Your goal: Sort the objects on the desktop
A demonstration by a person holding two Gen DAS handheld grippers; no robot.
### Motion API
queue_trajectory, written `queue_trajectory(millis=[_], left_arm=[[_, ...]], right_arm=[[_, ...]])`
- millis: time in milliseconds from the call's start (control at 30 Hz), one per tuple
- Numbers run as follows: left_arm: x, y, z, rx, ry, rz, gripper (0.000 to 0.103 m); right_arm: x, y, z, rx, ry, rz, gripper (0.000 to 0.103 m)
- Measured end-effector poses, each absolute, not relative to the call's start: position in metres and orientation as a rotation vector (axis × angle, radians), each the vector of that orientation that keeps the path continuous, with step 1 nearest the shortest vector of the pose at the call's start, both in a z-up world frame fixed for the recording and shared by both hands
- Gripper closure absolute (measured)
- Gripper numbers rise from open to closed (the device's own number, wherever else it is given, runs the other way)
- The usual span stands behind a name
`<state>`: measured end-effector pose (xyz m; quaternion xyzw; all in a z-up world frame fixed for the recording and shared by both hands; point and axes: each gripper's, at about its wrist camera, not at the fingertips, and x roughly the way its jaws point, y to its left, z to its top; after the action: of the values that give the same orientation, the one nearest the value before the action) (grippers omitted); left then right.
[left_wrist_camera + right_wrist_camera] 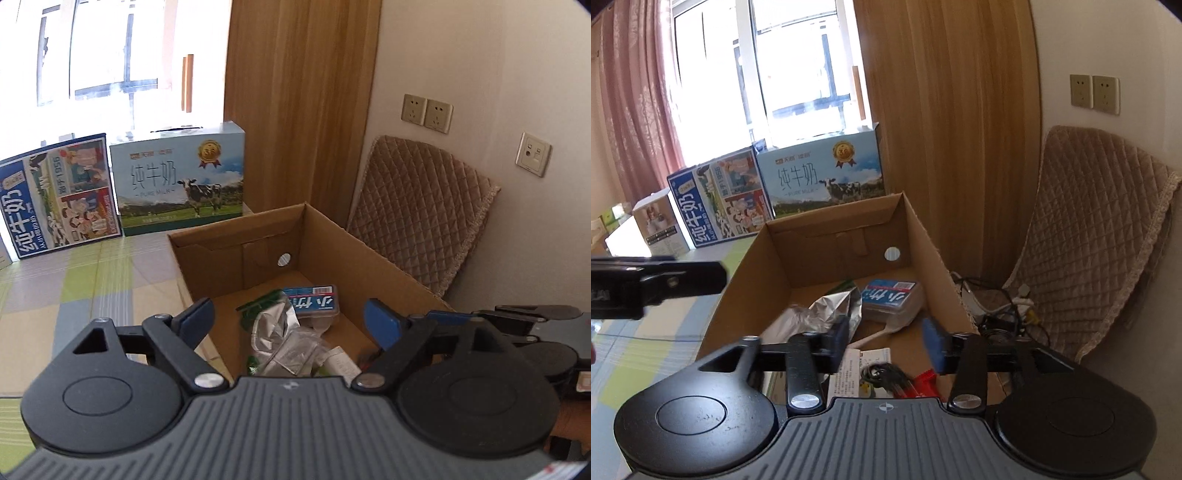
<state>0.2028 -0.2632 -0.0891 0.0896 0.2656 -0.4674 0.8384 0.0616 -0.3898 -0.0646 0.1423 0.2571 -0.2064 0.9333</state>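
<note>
An open cardboard box [332, 236] [923, 236] stands on the table. Inside lie a blue-labelled plastic pack [316, 304] [890, 299], a crumpled silver foil bag [273, 328] [831, 310], a green wrapper [258, 304], a white spoon [882, 334], a printed leaflet [864, 369], a black cable [882, 373] and a red packet [923, 384]. My left gripper [291, 325] is open and empty above the box's near edge. My right gripper [886, 343] is open and empty over the box. The left gripper also shows in the right wrist view [657, 284].
Two milk cartons [181, 184] [59, 199] stand at the back of the checked tablecloth [92, 280]. A quilted cushion [421, 214] leans against the wall at right, with cables [1001, 310] on the floor. A wooden panel [299, 110] rises behind the box.
</note>
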Motion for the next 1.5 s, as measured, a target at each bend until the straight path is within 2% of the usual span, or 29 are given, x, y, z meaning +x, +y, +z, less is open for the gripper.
queue_trajectory(millis=[133,300,433,1100,1500], left_arm=[[0.194,-0.239,-0.085,0.168,0.58,-0.954,0.009],[0.169,-0.207,-0.08,0.141,0.593,-0.908,0.002],[0.144,-0.188,-0.075,0.151,0.615,-0.877,0.001],[0.049,-0.106,-0.057,0.171,0.762,-0.758,0.001],[0.029,-0.083,-0.06,0.141,0.783,-0.756,0.001]], right_arm=[[0.043,-0.38,-0.056,0.297,0.516,-0.416,0.046],[0.008,-0.357,-0.036,0.33,0.482,-0.434,0.014],[-0.015,-0.338,-0.021,0.327,0.508,-0.426,0.002],[-0.104,-0.261,0.018,0.305,0.634,-0.435,0.002],[-0.109,-0.239,0.021,0.256,0.655,-0.427,0.002]])
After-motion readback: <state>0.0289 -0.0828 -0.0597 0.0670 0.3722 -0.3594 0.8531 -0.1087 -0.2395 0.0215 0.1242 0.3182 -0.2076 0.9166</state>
